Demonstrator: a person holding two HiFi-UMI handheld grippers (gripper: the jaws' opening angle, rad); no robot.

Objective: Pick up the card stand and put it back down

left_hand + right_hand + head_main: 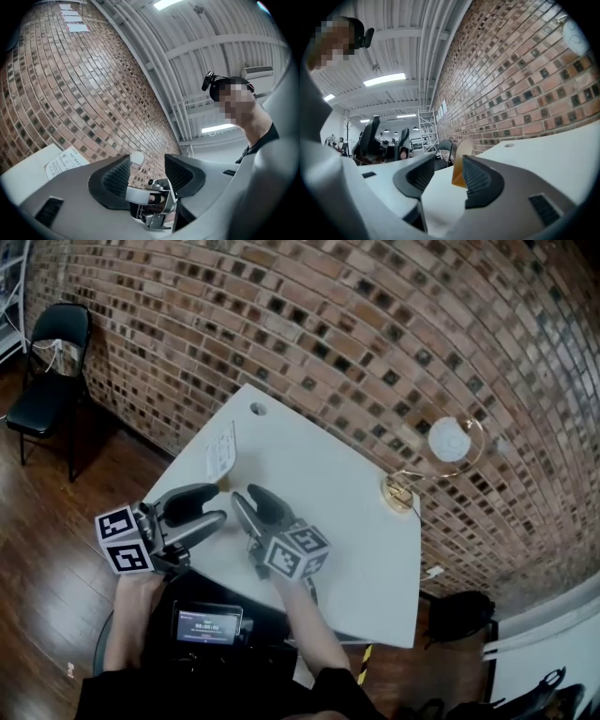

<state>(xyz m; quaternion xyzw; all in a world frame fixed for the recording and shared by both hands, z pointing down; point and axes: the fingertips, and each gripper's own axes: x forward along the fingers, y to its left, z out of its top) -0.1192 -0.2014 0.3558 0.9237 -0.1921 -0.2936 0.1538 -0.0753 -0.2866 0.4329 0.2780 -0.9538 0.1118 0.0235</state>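
close under the head view sits a small screen (208, 622), by the near edge of the white table (356, 549). left gripper (220, 504) and right gripper (247, 495) hang over that edge. most of the table top is bare, with lots of room on the right. a gold ring lamp (441, 460) stands by the far right edge, a round hole (258, 409) is near the far corner, and a black chair (52, 362) sits by the brick wall (375, 324). the card stand (222, 451) stands near the left edge, just past the tips, with a white printed card.

in the left gripper view the jaws are wide apart with nothing in them. the card stand (65, 161) shows off to the left.

in the right gripper view the jaws are wide apart too. the card stand (461, 166) shows its thin side between them, close to one jaw, with an orange-brown foot. the pads do not press it.
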